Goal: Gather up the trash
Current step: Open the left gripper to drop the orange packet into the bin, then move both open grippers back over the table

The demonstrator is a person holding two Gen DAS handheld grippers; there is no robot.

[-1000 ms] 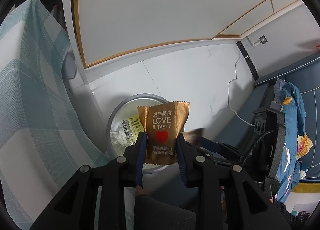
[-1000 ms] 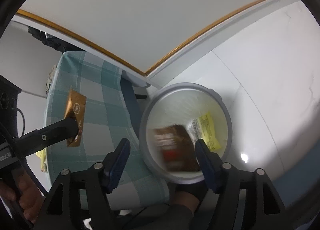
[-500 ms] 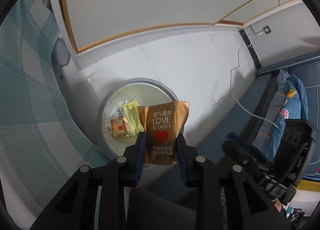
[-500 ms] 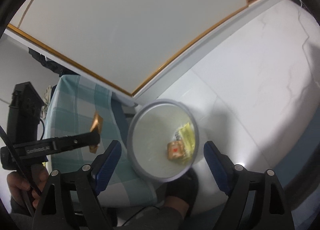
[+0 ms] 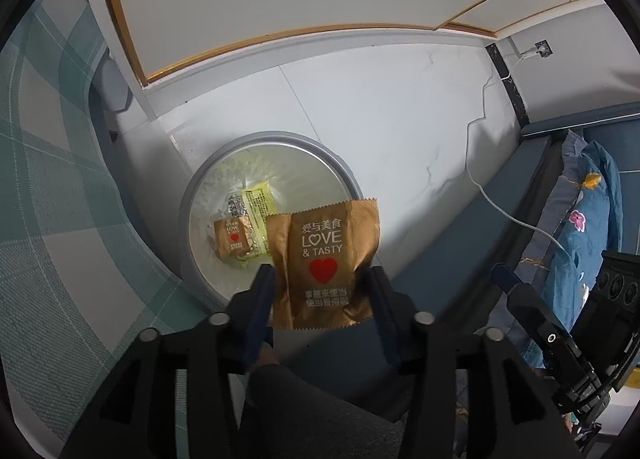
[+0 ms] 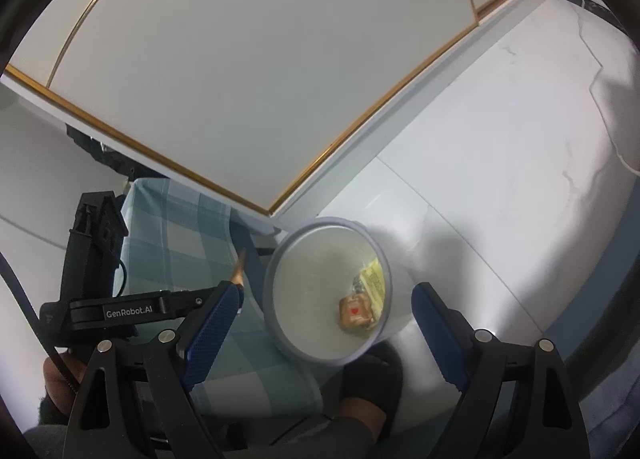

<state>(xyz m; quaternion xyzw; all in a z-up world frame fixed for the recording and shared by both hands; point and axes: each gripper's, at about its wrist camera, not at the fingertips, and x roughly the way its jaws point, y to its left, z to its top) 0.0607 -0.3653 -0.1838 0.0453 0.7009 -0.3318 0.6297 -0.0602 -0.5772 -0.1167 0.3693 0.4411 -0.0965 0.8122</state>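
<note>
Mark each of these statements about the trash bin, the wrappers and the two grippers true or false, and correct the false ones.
1. A brown "LOVE & TASTY" wrapper sits between the left gripper's fingers. True; the jaws are opening around it.
2. The grey trash bin is empty. False: a small brown wrapper and a yellow wrapper lie inside.
3. The right gripper holds a wrapper. False: nothing is between its wide-apart fingers.
4. The bin stands on the white floor beside a checked cloth. True.
5. The bin has a lid on. False: its top is uncovered.
</note>
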